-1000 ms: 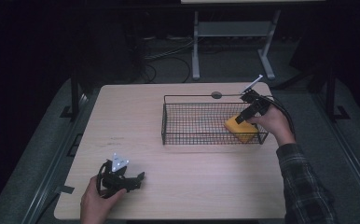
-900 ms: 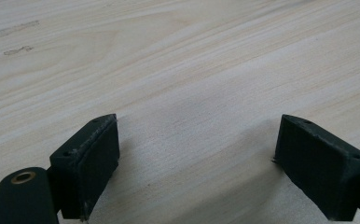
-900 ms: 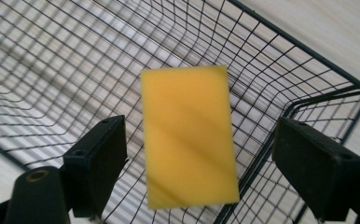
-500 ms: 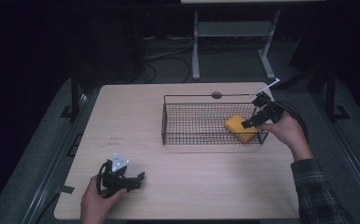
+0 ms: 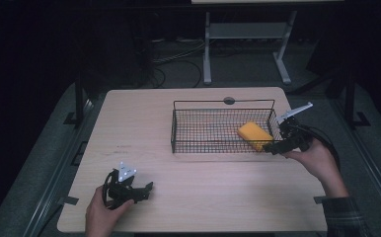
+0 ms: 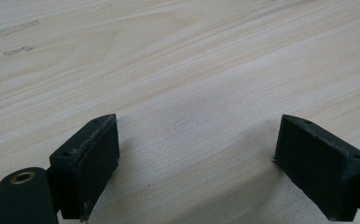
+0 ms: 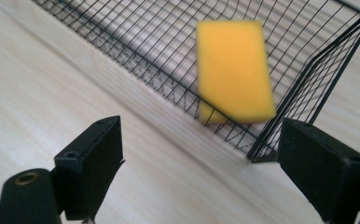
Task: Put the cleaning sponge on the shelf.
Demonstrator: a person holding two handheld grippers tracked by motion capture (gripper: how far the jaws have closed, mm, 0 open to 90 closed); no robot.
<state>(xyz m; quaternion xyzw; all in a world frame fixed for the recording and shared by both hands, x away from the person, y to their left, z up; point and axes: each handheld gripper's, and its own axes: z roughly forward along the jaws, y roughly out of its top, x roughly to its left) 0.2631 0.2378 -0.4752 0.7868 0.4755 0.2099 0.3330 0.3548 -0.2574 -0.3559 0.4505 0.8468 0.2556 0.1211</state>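
**Sponge in basket; both grippers open and empty**

The yellow sponge point(image 5: 254, 136) lies inside the black wire basket point(image 5: 198, 129), at the basket's right end, close against the near-right corner. In the right gripper view the sponge point(image 7: 234, 70) appears tilted, one end resting low against the mesh wall; the picture is blurred there, so its exact seating cannot be confirmed.

The right gripper point(image 5: 277, 147) is held by the person's right hand point(image 5: 319, 160) just outside the basket's near-right corner, above the worktop point(image 5: 144, 118). Its jaws stand wide apart with nothing between them. In the right gripper view the basket's corner post sits just beside the right-hand jaw; whether they touch cannot be told.

The left gripper point(image 5: 146, 188) rests near the front left of the worktop, well apart from the basket, held by the left hand point(image 5: 102, 212). The left gripper view shows its jaws spread wide over bare wood, holding nothing.
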